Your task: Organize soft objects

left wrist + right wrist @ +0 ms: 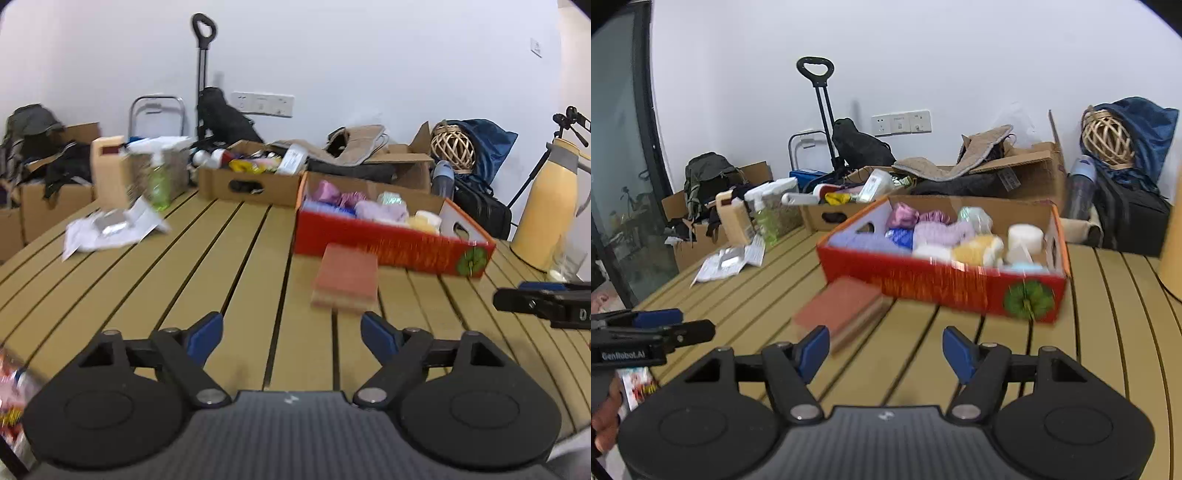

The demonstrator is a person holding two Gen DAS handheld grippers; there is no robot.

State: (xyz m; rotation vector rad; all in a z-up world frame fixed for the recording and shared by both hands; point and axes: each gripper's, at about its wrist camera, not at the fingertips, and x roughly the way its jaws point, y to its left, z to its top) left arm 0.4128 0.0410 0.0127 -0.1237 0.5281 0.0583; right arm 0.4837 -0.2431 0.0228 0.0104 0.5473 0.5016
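Observation:
A red cardboard box (391, 245) (945, 284) stands on the slatted table and holds several soft items: purple, pink, yellow and white bundles (945, 234). A reddish-brown sponge block (345, 278) (840, 308) lies on the table just in front of the box. My left gripper (291, 330) is open over bare slats, short of the block, with nothing between its blue pads. My right gripper (884, 349) is open too, empty, the block just beyond its left finger. Each gripper shows at the edge of the other's view, the right gripper (543, 299) and the left gripper (653, 332).
A brown cardboard box (251, 181) of mixed items stands behind the red one. Papers (110, 230), a green spray bottle (159, 184) and a beige container (109, 170) lie at the left. A yellow jug (546, 214) and a glass (567, 260) stand at the right. Bags and boxes line the wall.

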